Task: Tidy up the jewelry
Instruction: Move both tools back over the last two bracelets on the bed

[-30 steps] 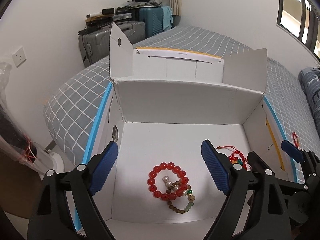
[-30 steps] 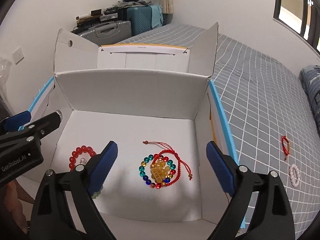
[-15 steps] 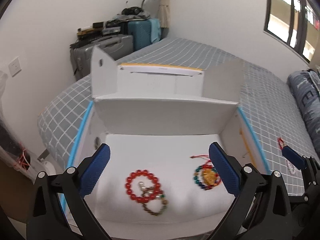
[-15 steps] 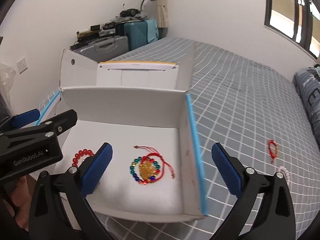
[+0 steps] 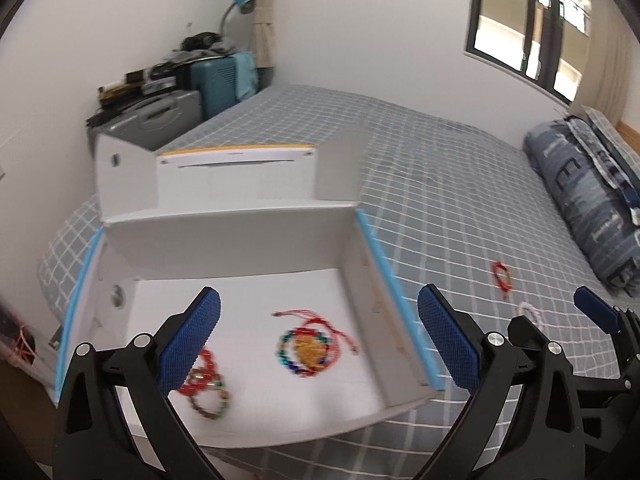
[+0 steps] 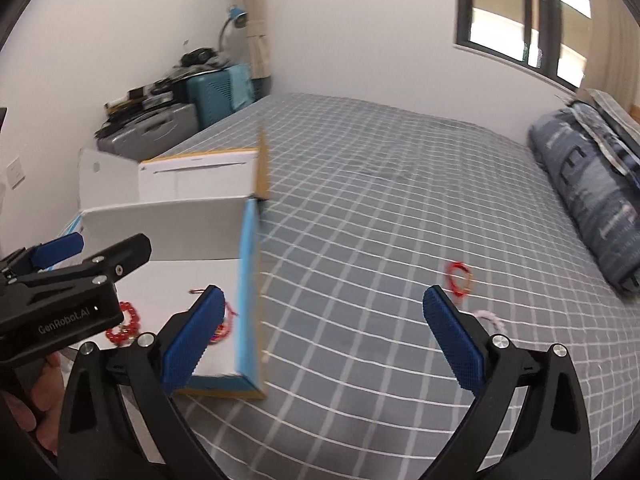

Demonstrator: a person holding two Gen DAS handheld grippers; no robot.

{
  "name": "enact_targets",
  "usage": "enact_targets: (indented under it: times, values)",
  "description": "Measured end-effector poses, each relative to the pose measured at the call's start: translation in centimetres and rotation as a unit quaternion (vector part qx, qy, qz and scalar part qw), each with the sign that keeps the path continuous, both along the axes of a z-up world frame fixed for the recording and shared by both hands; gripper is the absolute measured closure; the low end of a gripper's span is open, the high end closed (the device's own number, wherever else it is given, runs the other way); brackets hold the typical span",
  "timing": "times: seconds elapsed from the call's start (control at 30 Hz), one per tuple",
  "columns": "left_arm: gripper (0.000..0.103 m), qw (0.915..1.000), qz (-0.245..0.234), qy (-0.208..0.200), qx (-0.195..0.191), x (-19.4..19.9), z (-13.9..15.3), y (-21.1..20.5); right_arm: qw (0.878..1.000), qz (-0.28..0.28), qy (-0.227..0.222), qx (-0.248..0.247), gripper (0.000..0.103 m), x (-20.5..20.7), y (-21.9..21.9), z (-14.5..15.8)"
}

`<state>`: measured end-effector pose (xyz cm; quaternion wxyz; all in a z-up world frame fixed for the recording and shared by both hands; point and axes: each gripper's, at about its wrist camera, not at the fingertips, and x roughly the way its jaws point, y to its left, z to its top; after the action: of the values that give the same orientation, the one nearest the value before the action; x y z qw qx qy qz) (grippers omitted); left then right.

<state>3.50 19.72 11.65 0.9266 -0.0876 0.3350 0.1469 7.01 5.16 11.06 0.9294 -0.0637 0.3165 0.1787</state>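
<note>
Over the white box (image 5: 224, 240) on the bed (image 5: 460, 184), the left tongs (image 5: 318, 344) gape wide, jaws having just been opening, gripping nothing. Inside lie the red bead bracelet (image 5: 200, 376), part hidden by the left pad, and the multicoloured bracelet (image 5: 306, 350) with its red cord trailing rightward. Further right, the right tongs (image 6: 320, 344) are spread wide too, just opened, empty, above the checked sheet. Beyond, a red bracelet (image 6: 459, 278) and a white bracelet (image 6: 488, 318) lie flat on the bed.
</note>
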Motion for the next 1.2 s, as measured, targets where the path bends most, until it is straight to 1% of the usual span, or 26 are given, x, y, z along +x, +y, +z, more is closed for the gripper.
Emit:
enact_targets:
  times: [0.2, 0.4, 0.57, 0.67, 0.77, 0.9, 0.97, 1.07, 1.2]
  values:
    - [0.006, 0.999, -0.045, -0.003, -0.004, 1.9, -0.1, -5.5, 0.999, -0.039, 0.002, 0.005, 0.008, 0.3, -6.0, 0.0]
    - [0.006, 0.997, -0.076, 0.01, -0.007, 4.5, -1.0, -10.4, 0.997, -0.077, 0.007, 0.01, 0.008, 0.8, -11.2, -0.9]
    - [0.006, 0.9942, -0.104, 0.027, 0.0, 8.4, -2.0, -14.3, 0.994, -0.106, 0.017, 0.012, 0.008, 1.9, -15.3, -2.6]
    - [0.006, 0.9911, -0.124, 0.047, -0.016, 11.3, -3.1, -16.0, 0.993, -0.117, 0.023, 0.01, 0.008, 2.9, -16.9, -3.8]
    - [0.006, 0.9868, -0.142, 0.072, -0.032, 14.8, -4.5, -17.7, 0.991, -0.125, 0.038, 0.008, 0.008, 4.5, -17.8, -5.3]
    - [0.006, 0.9832, -0.156, 0.093, -0.012, 18.6, -5.9, -19.4, 0.988, -0.135, 0.068, 0.013, 0.008, 7.4, -19.4, -7.8]
    - [0.006, 0.9809, -0.163, 0.106, -0.006, 20.8, -6.6, -20.3, 0.985, -0.142, 0.094, 0.011, 0.008, 9.3, -20.0, -9.2]
    - [0.006, 0.9768, -0.177, 0.121, 0.001, 24.0, -7.7, -21.6, 0.982, -0.147, 0.118, 0.012, 0.008, 11.4, -20.7, -10.9]
    - [0.006, 0.9696, -0.198, 0.143, 0.013, 27.5, -10.3, -23.7, 0.977, -0.154, 0.144, 0.014, 0.008, 14.0, -21.4, -13.2]
